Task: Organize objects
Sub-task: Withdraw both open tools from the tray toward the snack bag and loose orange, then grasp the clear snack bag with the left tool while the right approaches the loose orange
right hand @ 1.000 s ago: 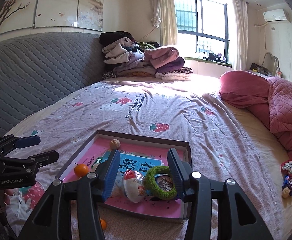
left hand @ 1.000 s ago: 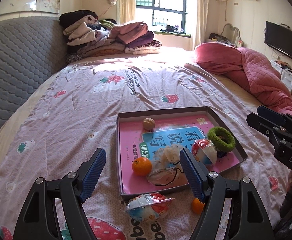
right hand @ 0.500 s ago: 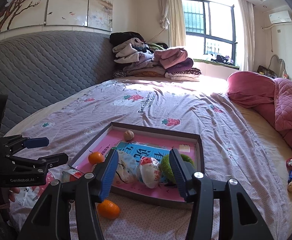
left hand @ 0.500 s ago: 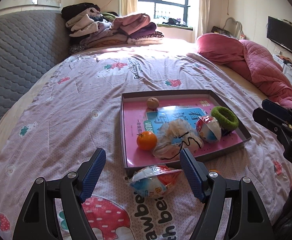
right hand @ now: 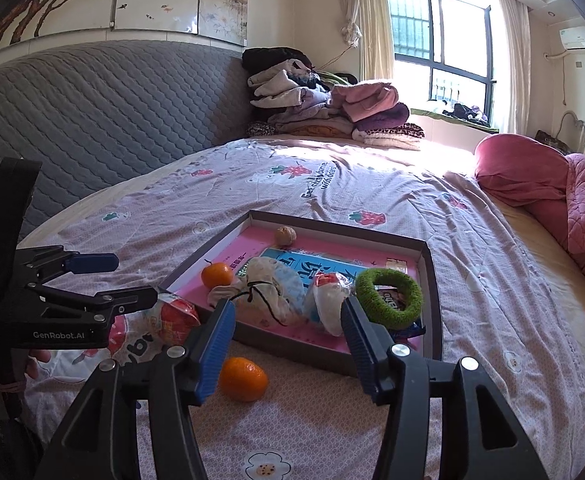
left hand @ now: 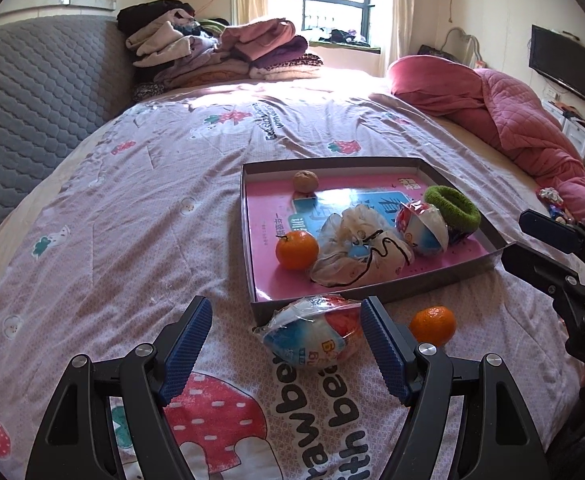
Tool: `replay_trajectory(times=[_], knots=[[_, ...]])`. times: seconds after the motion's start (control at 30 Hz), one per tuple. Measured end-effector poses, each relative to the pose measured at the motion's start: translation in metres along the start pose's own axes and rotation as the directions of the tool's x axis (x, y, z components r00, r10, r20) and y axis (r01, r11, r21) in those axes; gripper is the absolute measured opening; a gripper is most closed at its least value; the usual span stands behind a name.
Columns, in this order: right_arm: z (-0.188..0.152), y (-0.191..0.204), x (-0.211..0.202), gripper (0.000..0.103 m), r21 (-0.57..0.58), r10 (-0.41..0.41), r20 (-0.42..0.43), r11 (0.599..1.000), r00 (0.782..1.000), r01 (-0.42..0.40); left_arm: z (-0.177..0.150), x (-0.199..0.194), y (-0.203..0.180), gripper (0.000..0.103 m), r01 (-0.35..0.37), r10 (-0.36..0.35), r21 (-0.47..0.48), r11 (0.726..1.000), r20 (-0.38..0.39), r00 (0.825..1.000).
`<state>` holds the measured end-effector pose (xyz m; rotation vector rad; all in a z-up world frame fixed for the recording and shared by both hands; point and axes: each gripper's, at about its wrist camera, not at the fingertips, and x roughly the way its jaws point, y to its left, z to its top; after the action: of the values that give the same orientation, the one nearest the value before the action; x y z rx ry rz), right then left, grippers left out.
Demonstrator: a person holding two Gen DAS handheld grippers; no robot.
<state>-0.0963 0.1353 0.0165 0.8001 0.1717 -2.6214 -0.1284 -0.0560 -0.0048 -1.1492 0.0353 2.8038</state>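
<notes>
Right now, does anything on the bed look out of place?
Yes. Two things lie on the quilt outside the tray: a snack packet at its near edge and an orange beside it. Another orange already sits inside.

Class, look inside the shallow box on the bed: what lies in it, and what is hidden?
In the box: a pink book lining the bottom, a walnut, an orange, a drawstring pouch, a wrapped snack and a green ring. These cover much of the book; a packet under the ring is mostly hidden.

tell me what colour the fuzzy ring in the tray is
Green; the fuzzy ring shows best in the right wrist view.
</notes>
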Motion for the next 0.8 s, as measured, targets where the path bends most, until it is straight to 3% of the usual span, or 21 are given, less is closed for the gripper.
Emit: replay_trajectory(times=[0.37,0.8], knots=[[-0.017,0.01,0.012,0.055,-0.013,0.024,-0.07,1.0,0.997,-0.025,-0.012,0.014,-0.002,0.078,0.07,-0.069,0.028,0.997,-0.03,0.997],[-0.023,0.009,0.02,0.055,0.001,0.03,-0.107,1.0,0.994,-0.03,-0.026,0.032,0.001,0.078,0.081,-0.078,0.088,0.993,-0.038,0.996]])
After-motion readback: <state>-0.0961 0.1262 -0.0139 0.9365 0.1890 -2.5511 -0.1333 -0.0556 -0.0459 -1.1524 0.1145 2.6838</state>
